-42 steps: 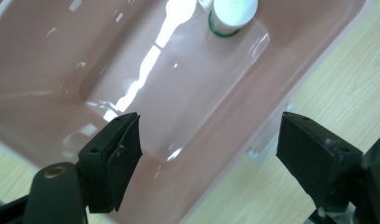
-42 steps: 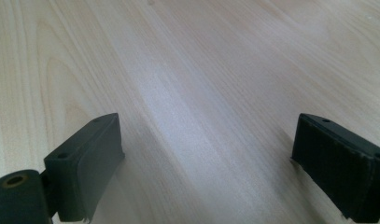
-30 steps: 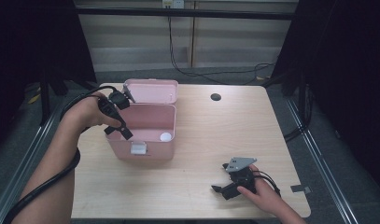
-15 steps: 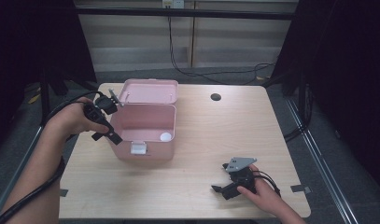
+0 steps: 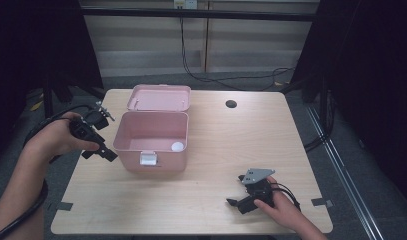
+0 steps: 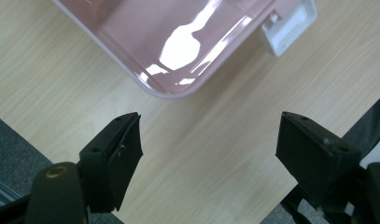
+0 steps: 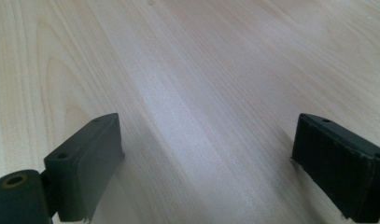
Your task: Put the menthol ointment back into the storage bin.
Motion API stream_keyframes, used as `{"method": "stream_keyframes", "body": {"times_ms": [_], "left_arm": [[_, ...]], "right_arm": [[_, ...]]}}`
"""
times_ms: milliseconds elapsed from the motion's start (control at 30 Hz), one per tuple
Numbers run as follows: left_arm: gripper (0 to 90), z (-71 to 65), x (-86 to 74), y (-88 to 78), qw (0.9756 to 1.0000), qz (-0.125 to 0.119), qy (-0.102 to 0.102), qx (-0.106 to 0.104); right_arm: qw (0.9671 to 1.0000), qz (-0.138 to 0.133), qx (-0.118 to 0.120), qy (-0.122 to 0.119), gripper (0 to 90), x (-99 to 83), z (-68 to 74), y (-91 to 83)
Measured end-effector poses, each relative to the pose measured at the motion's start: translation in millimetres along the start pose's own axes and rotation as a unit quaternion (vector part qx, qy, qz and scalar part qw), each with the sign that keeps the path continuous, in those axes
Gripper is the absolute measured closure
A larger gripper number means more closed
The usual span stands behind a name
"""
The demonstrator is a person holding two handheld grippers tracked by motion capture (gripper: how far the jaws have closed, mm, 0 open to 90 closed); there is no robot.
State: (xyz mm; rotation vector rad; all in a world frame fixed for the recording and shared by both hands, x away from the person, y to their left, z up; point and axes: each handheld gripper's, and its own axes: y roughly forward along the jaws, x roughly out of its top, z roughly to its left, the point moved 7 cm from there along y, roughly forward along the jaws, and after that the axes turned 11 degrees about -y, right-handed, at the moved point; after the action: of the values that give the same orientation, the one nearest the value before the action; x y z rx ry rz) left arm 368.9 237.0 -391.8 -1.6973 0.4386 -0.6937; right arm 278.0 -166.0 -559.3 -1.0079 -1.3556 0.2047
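Note:
A pink box (image 5: 151,150) stands open on the wooden table (image 5: 216,140), its lid (image 5: 159,97) tipped back behind it. A small white round object (image 5: 177,146) lies on the box floor near the front right. My left gripper (image 5: 98,152) hangs open just left of the box, nothing between its jaws. In the left gripper view the pink box corner (image 6: 169,51) and its white latch (image 6: 290,23) sit above my left gripper (image 6: 208,144). My right gripper (image 5: 234,199) rests open low over the table at the front right, and in the right gripper view my right gripper (image 7: 206,158) frames bare wood.
A dark round hole (image 5: 231,104) sits in the tabletop at the back right. Black cables (image 5: 216,80) run along the floor behind the table. Tape marks lie at the front corners (image 5: 321,202).
My left gripper has drawn back from above the box to its left side and lowered toward the table. The right gripper has stayed put.

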Motion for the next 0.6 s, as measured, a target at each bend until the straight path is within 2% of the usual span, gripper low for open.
{"method": "stream_keyframes", "body": {"times_ms": [167, 600], "left_arm": [[22.0, -1.1, -9.2, 7.3, 1.0000, -0.004, 0.004, 0.003], [22.0, -6.3, -28.5, 32.4, 0.9999, -0.007, 0.012, -0.008]], "right_arm": [[1.0000, 0.000, 0.000, -0.001, 8.1, 0.0, 0.0, 0.0], [1.0000, 0.001, 0.001, -0.001, 8.1, -0.3, 0.1, -0.1]]}}
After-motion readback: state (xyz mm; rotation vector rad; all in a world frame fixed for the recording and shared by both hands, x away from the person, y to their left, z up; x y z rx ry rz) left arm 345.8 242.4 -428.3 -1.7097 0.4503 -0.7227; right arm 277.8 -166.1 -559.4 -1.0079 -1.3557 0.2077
